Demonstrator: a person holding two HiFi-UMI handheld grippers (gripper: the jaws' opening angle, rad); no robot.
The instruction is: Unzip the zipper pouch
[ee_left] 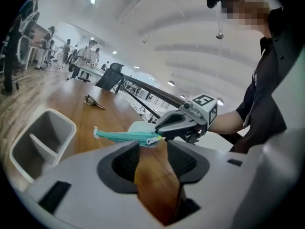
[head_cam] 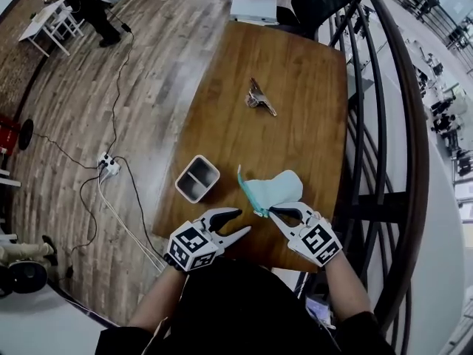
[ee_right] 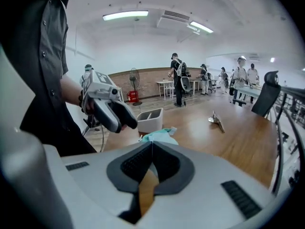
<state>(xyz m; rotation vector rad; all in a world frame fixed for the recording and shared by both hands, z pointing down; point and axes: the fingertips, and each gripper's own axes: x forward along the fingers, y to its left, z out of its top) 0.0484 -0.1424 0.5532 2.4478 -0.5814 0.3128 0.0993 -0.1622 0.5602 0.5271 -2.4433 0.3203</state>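
Wooden table: right tool clamped on zipper pouch end; left tool part-open, empty, just beside.

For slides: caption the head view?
Right gripper pinches teal zipper pouch; open left gripper beside it, over wooden table.

The pouch is at the right gripper's tip and right of the left gripper, with the box on the tabletop ahead-left of both.
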